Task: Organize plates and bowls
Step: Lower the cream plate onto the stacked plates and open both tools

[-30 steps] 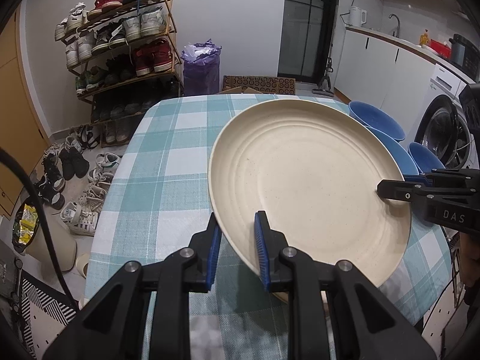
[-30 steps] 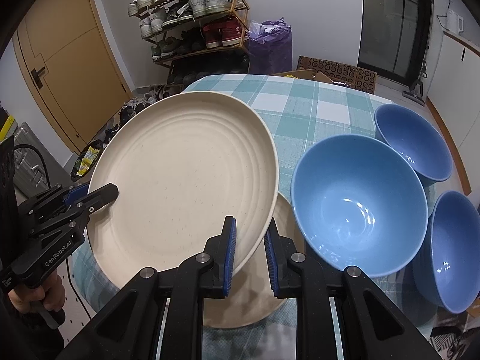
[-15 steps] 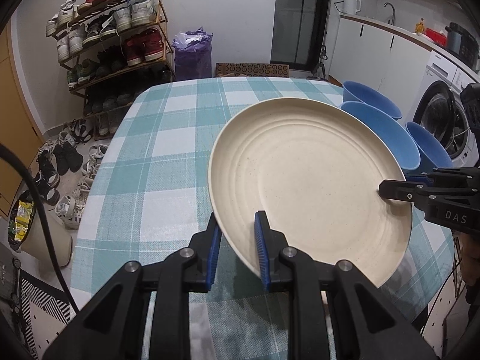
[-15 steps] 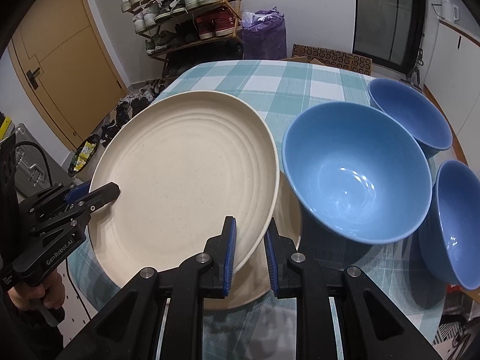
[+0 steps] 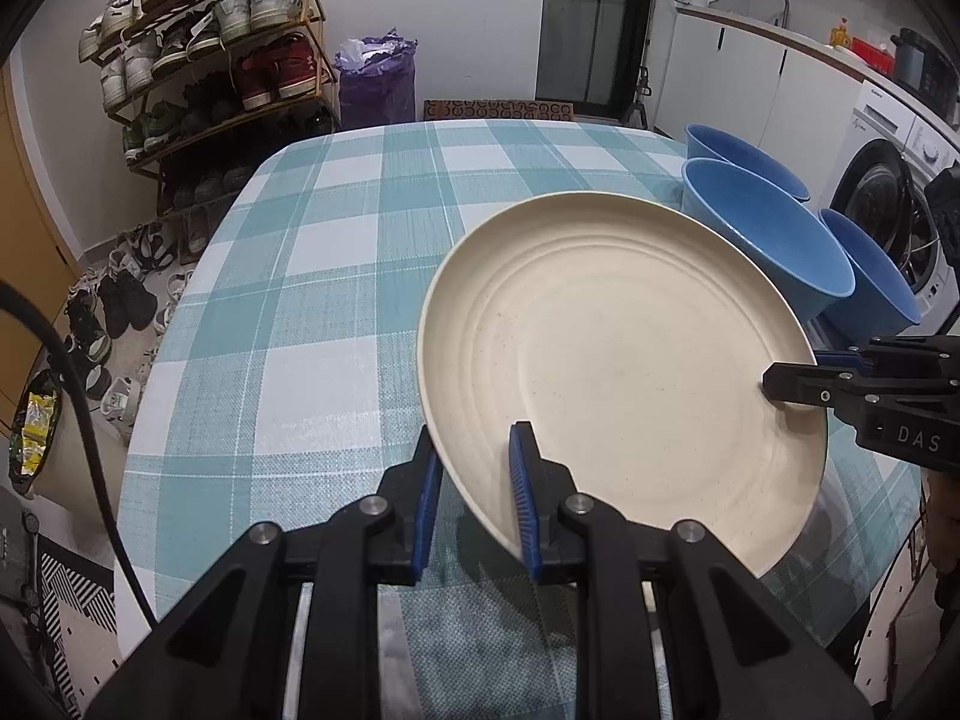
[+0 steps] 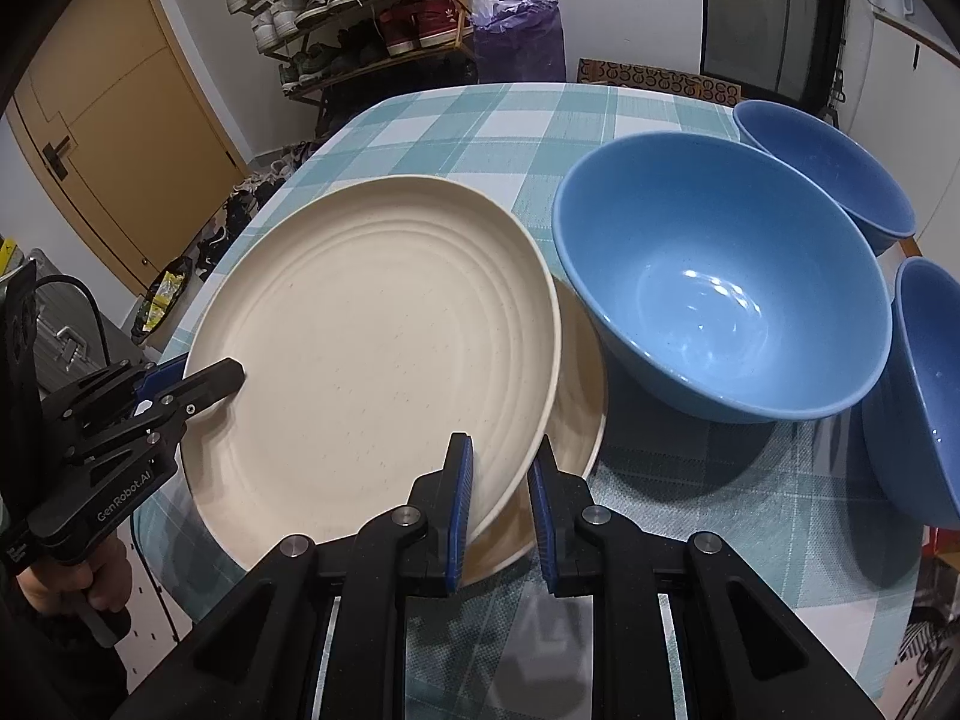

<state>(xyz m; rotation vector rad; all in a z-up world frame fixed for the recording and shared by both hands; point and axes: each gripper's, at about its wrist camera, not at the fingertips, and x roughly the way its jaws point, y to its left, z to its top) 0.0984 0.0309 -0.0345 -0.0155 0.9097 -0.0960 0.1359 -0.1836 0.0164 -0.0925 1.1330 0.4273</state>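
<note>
Now we hold cream plate (image 6: 372,336) lower than a second ago, left gripper (image 5: 474,498) and right gripper (image 6: 498,504) both clamped on rim, probably just above second plate (image 6: 579,420) near table (image 5: 336,276) edge; stacking nearly done.

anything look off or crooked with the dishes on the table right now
Nothing is spilled or broken. The cream plate is tilted, gripped by both grippers above a second plate and off-centre from it. Three blue bowls sit upright, unstacked.

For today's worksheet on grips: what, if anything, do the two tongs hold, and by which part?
Both hold one cream plate by its rim: left tongs and right tongs on opposite edges.
</note>
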